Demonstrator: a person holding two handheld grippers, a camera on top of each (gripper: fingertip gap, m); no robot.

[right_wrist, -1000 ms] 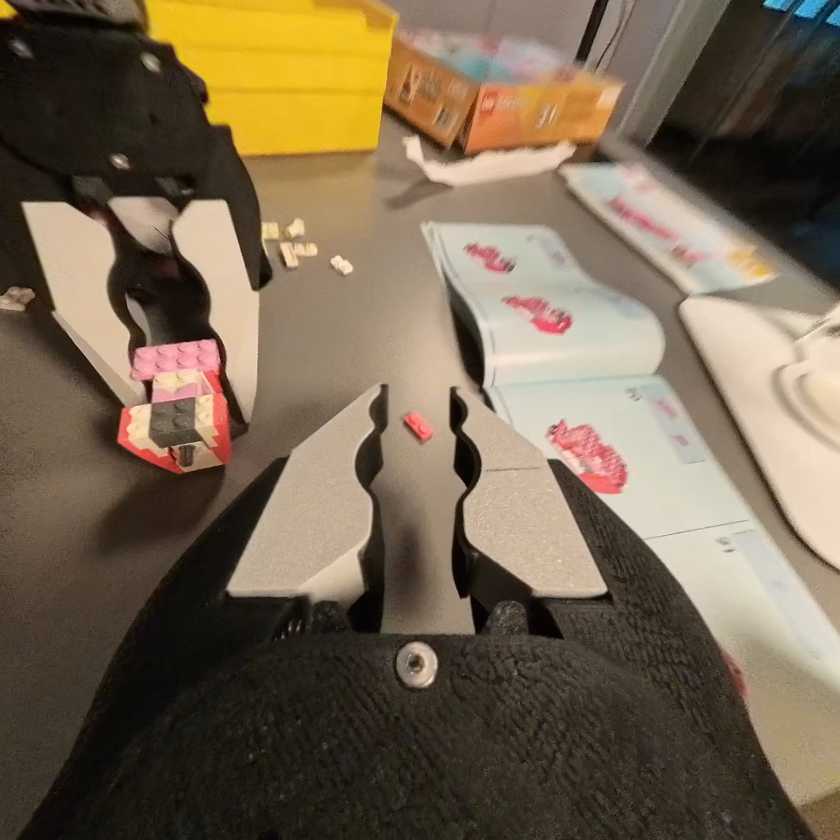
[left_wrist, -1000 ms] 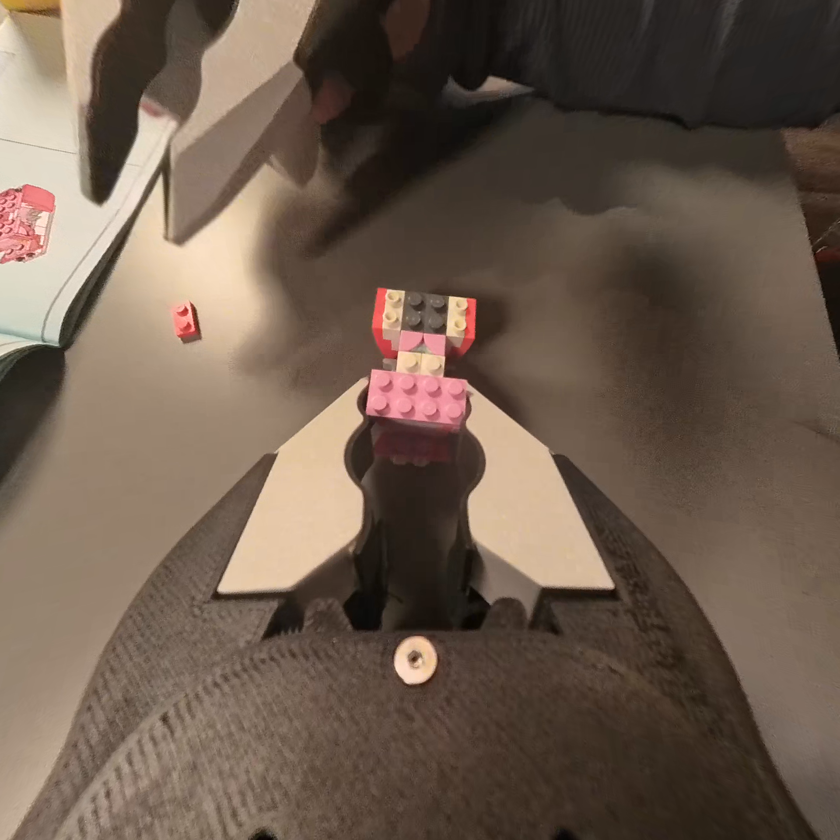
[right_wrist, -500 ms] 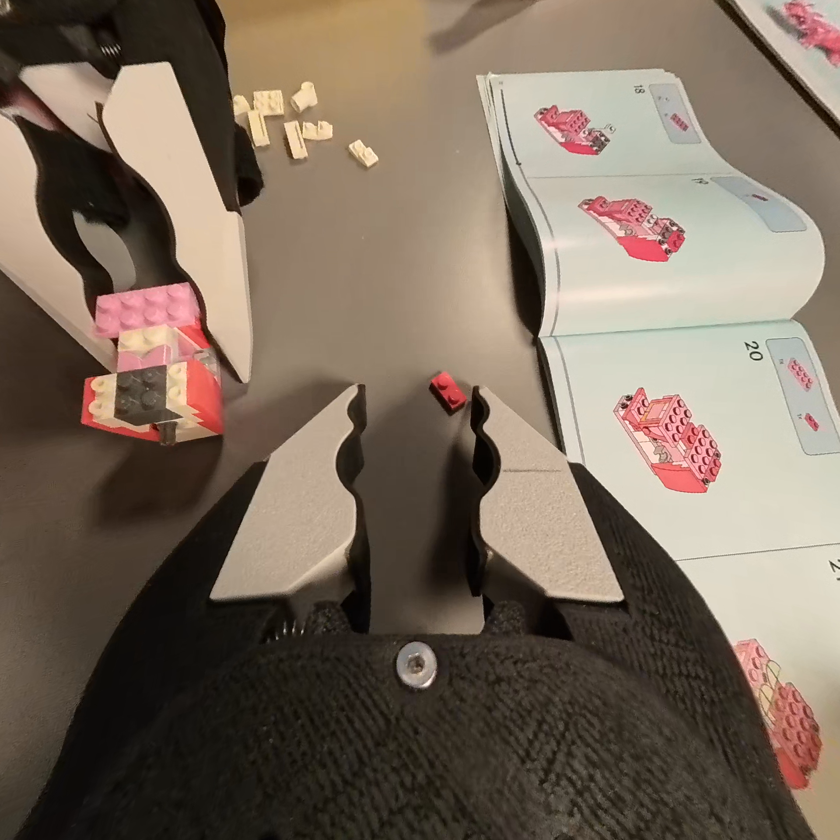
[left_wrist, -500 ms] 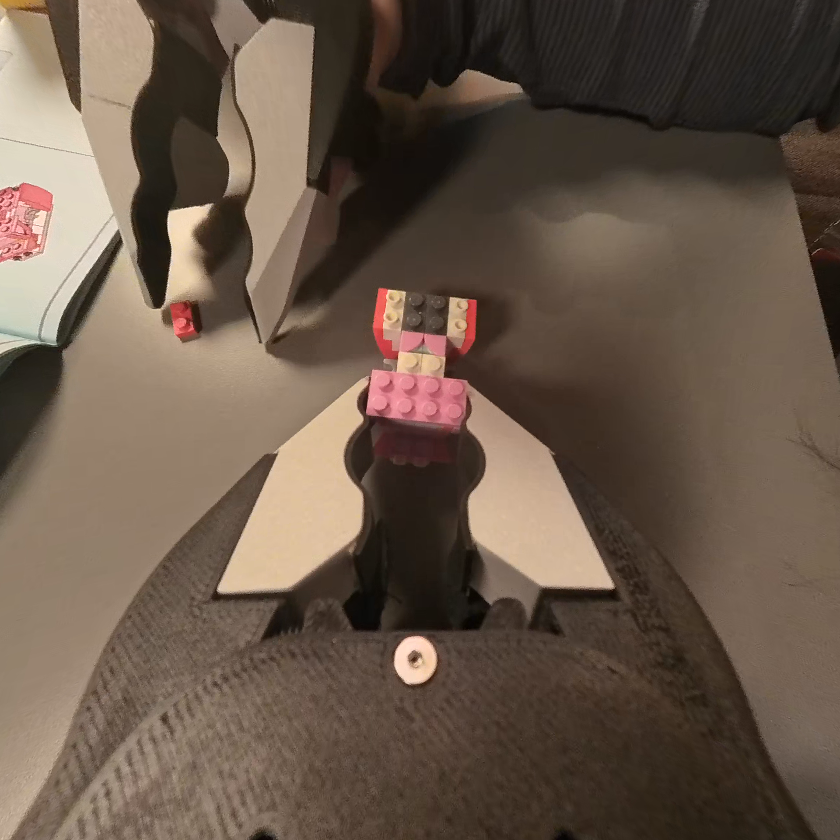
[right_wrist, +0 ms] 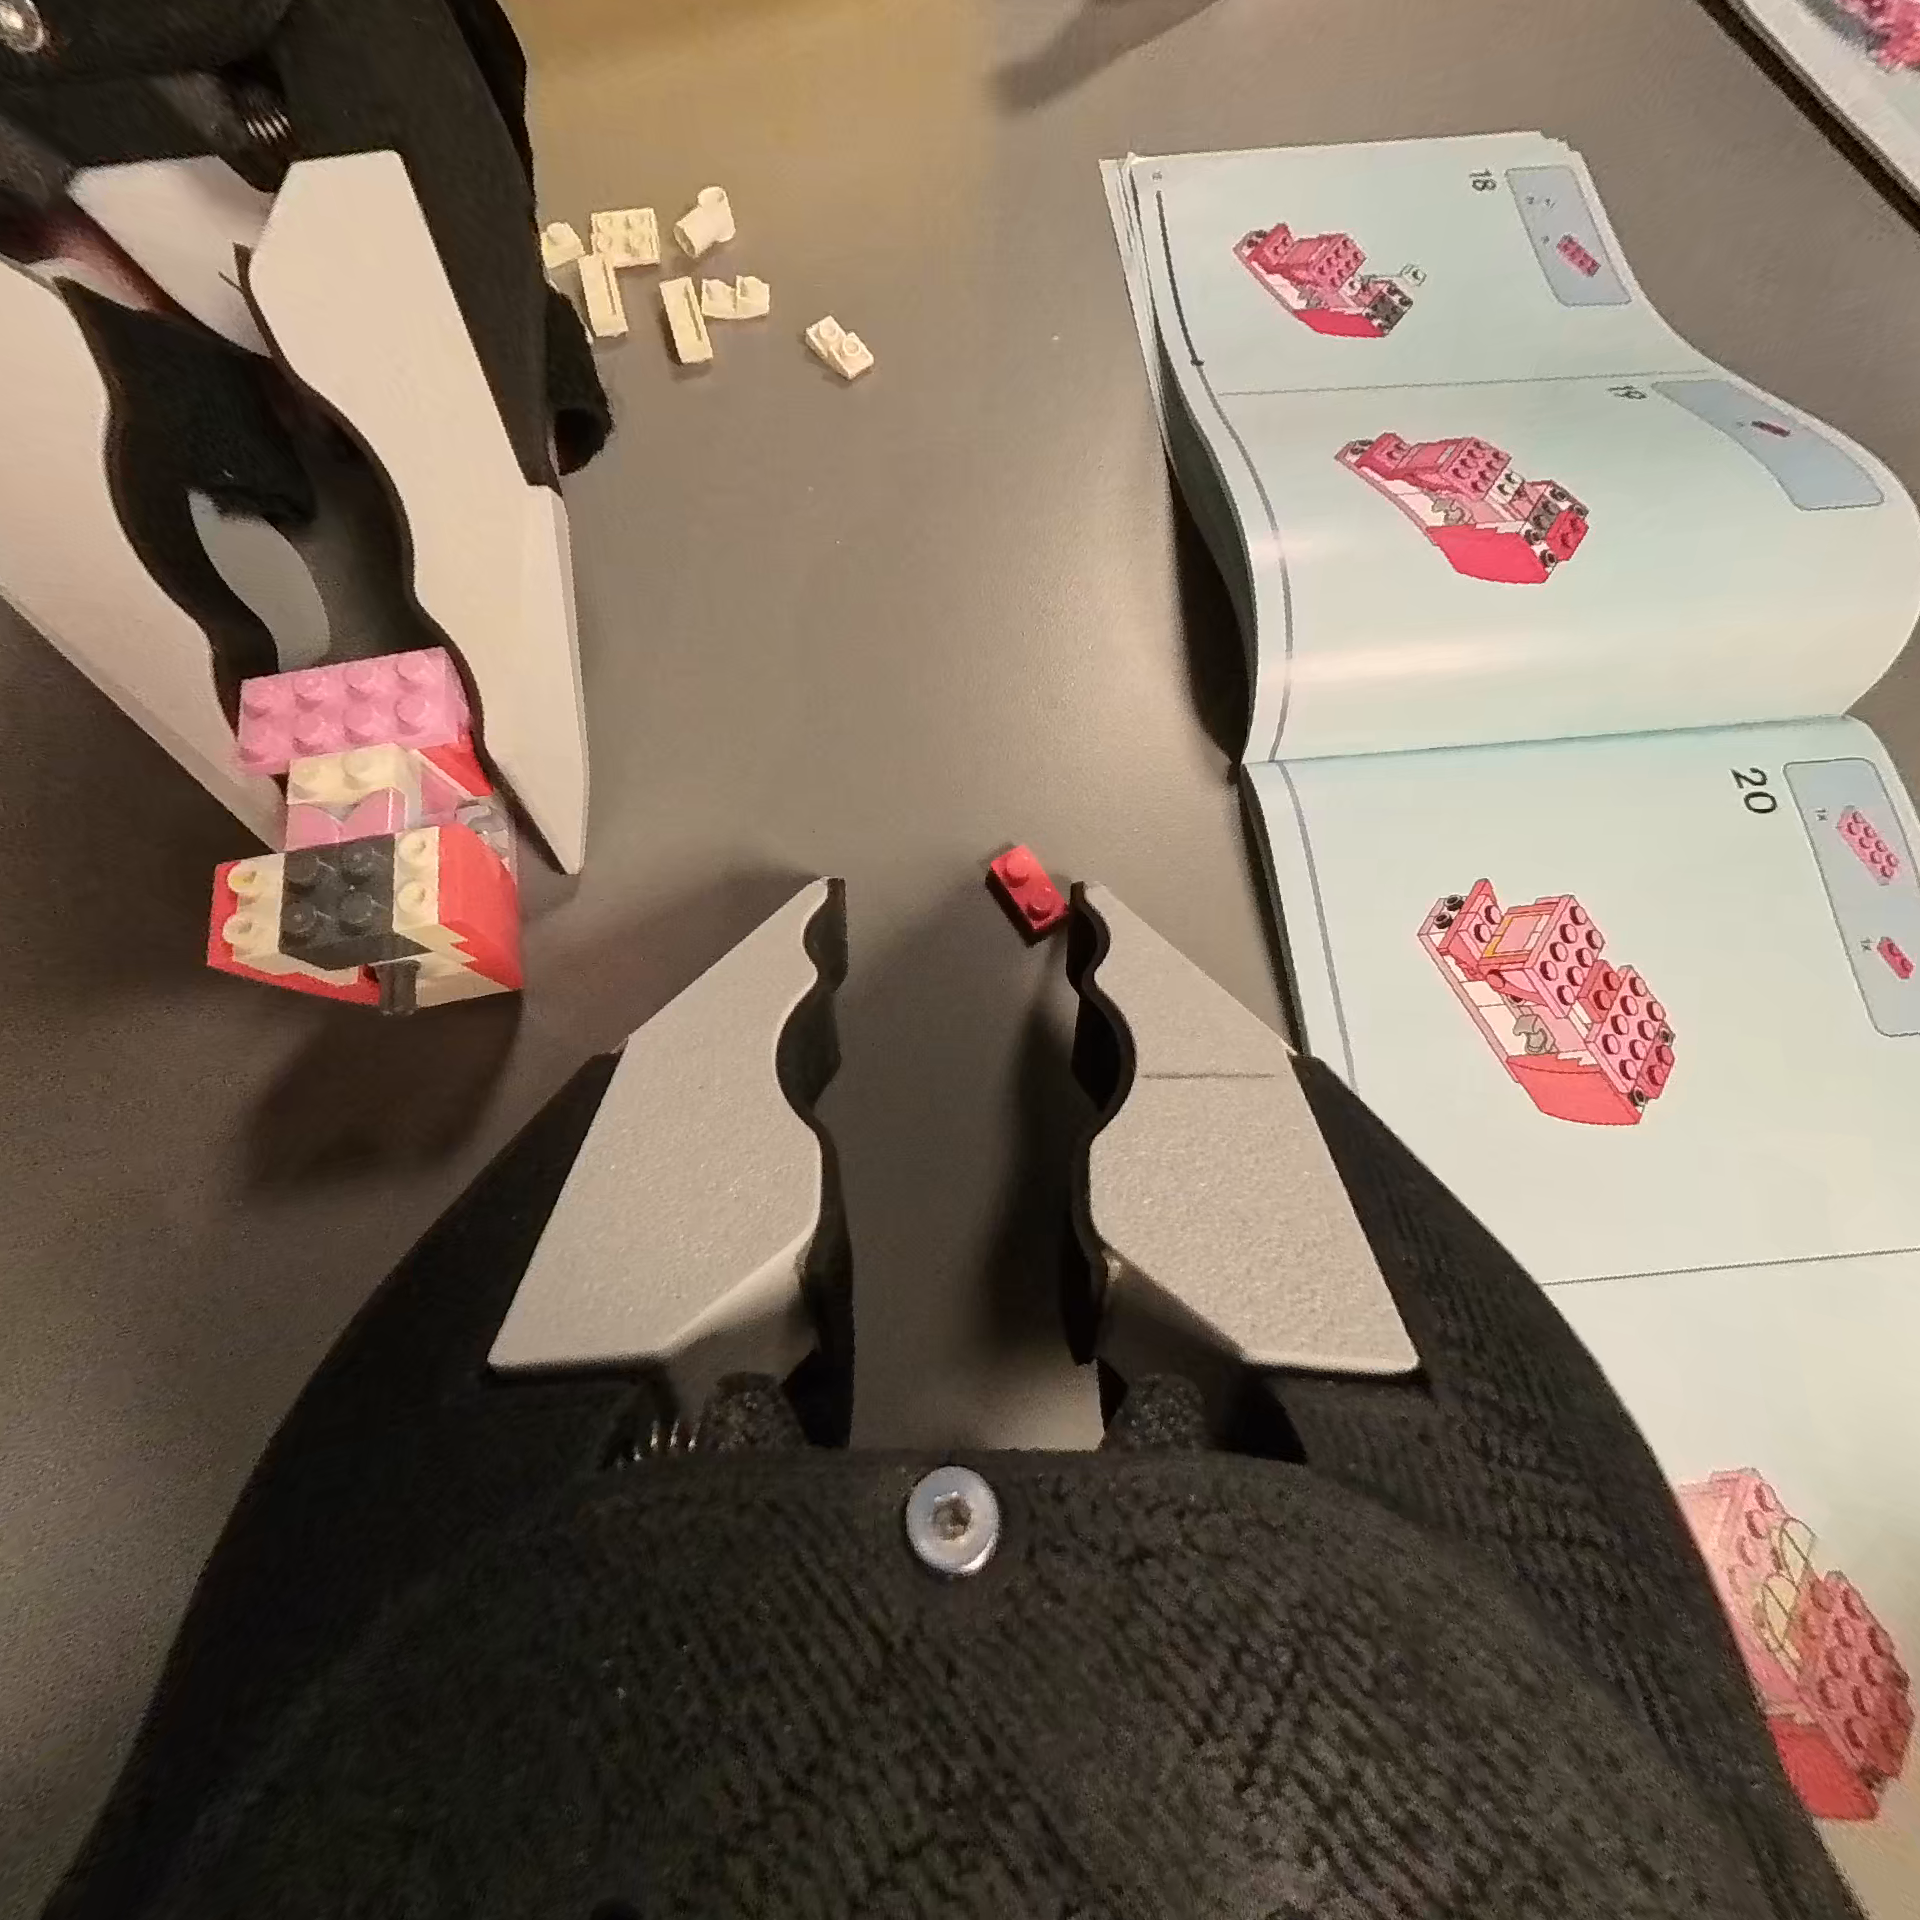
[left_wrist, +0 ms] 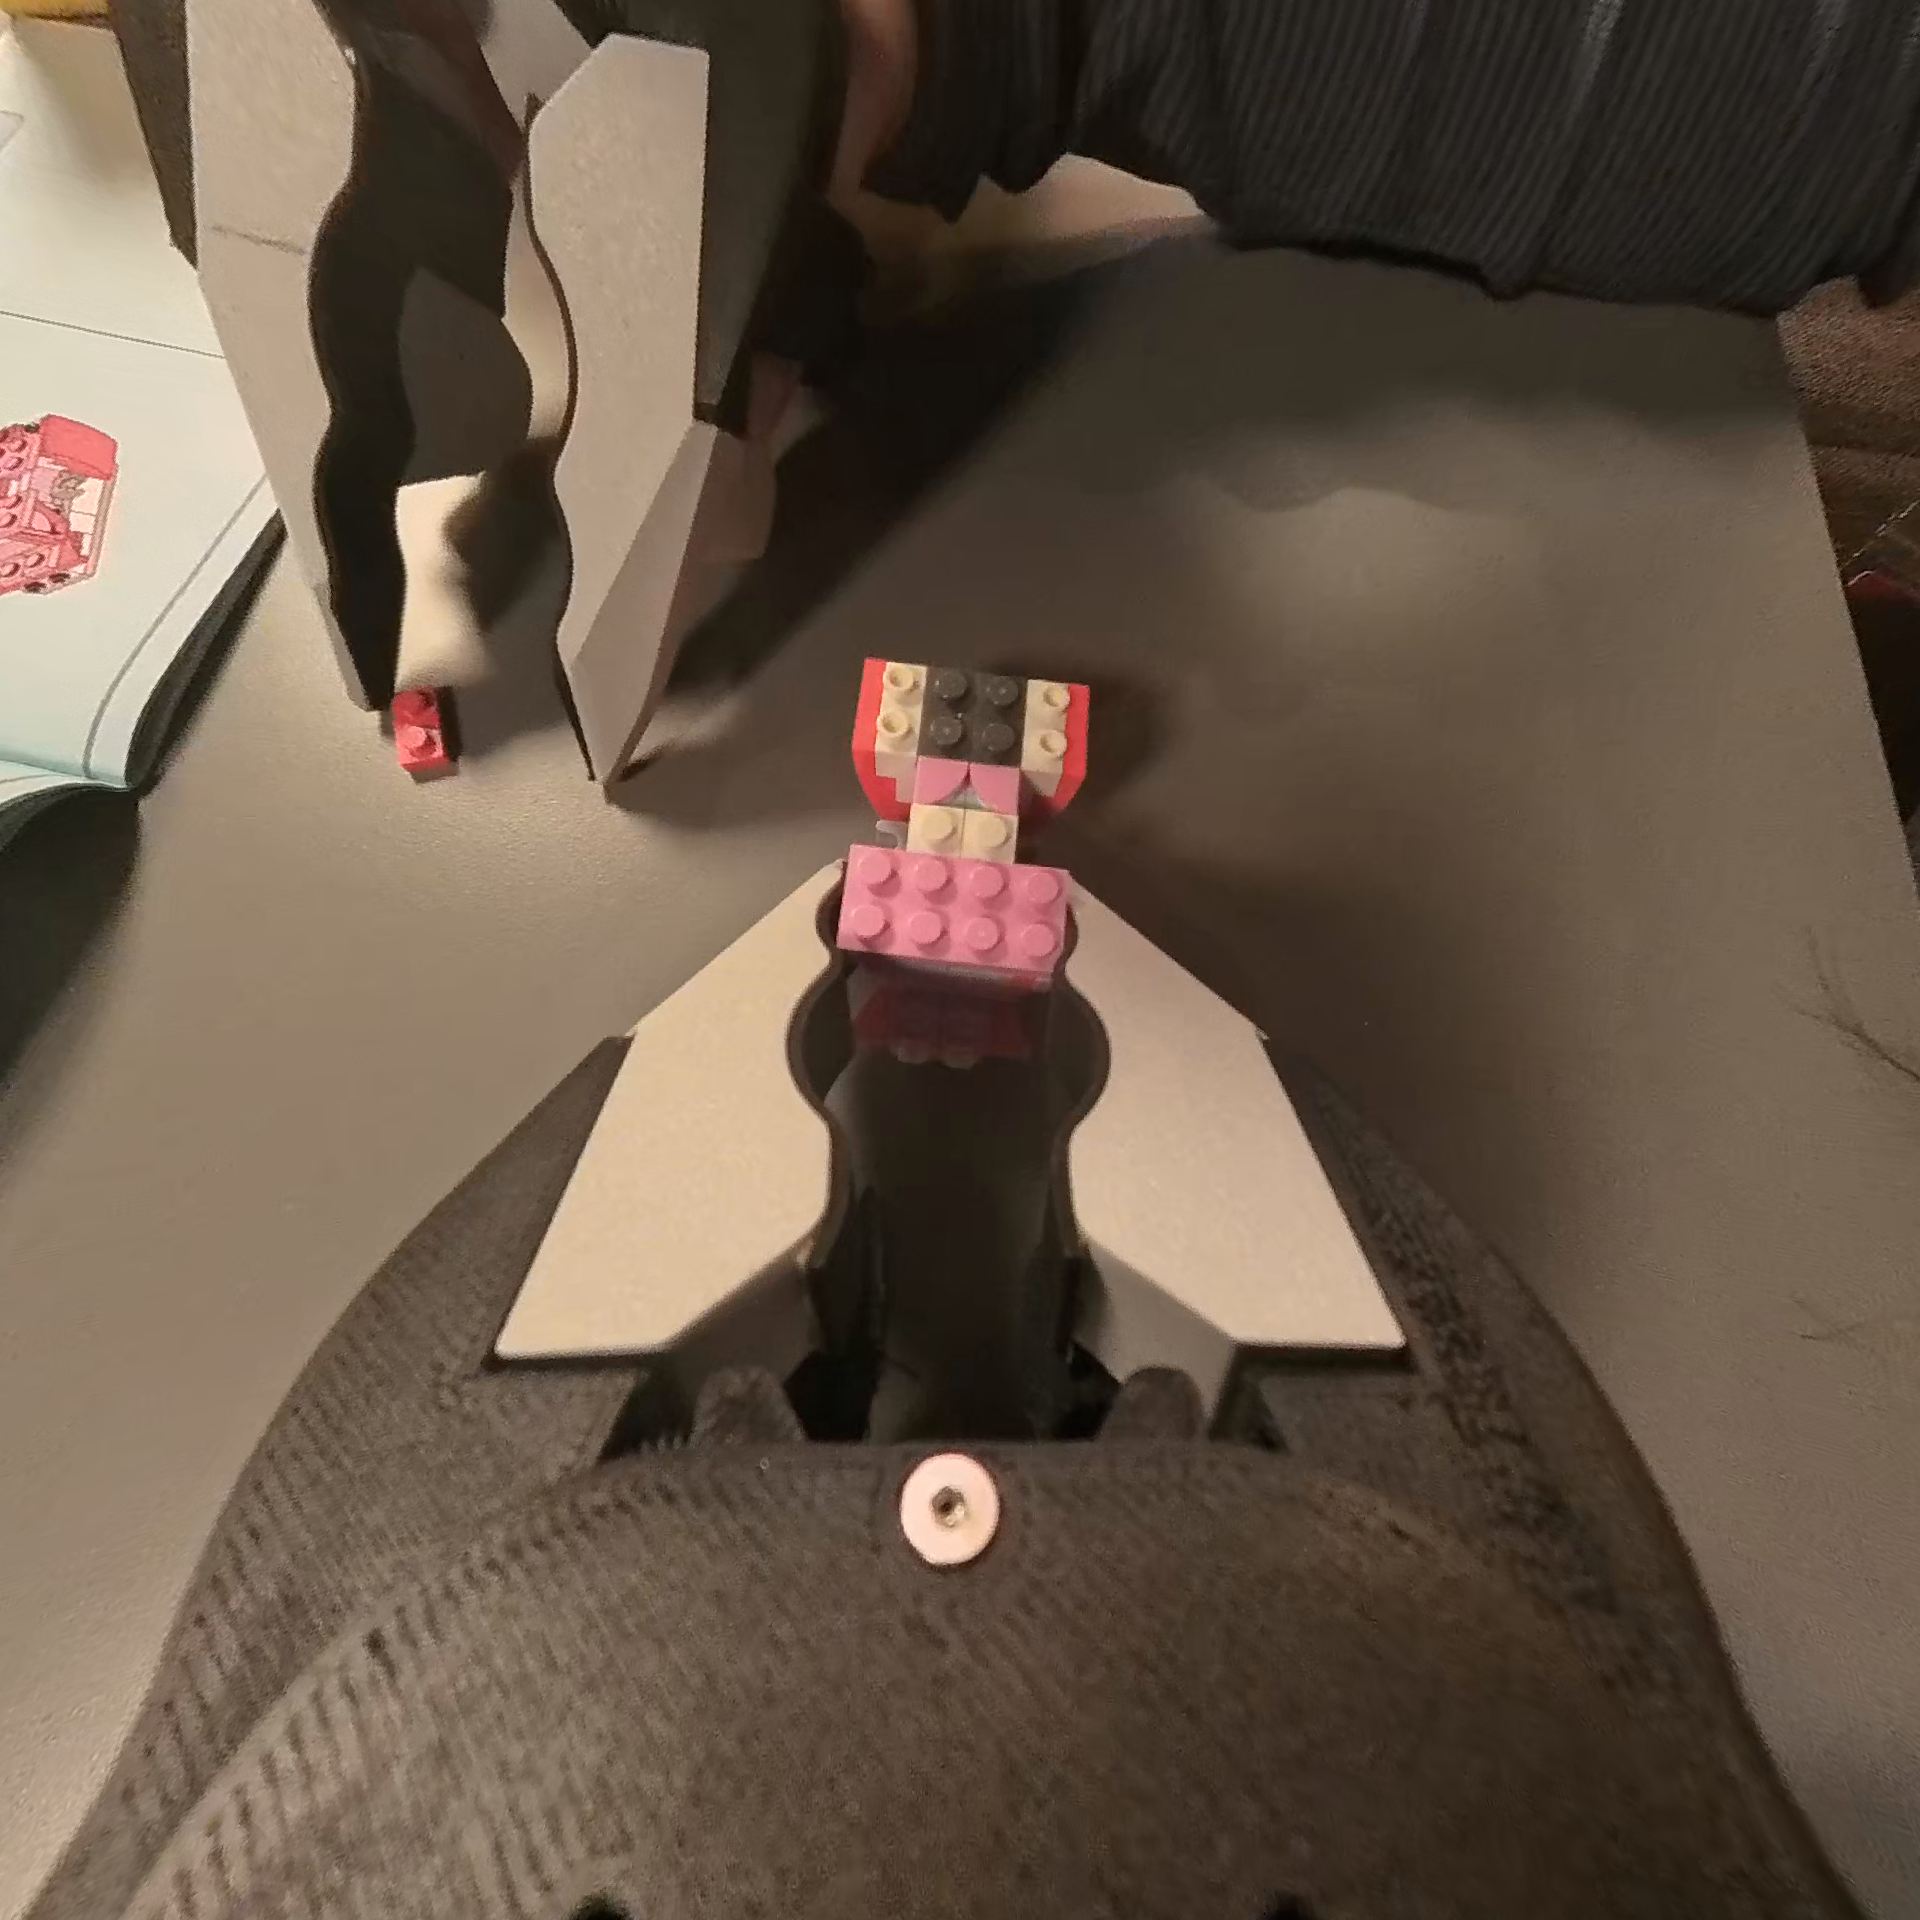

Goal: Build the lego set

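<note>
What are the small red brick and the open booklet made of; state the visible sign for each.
Small red brick: apparently hard moulded plastic; crisp studs, slight sheen.
Open booklet: apparently smooth printed paper, probably coated; thin pages curl and catch soft light.

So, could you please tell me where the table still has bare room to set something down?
Free: the dark table between the cream pieces and the small red plate, and right of the brick model in the left view. Crowded: the booklet side, and around both hand-held grippers.
</note>
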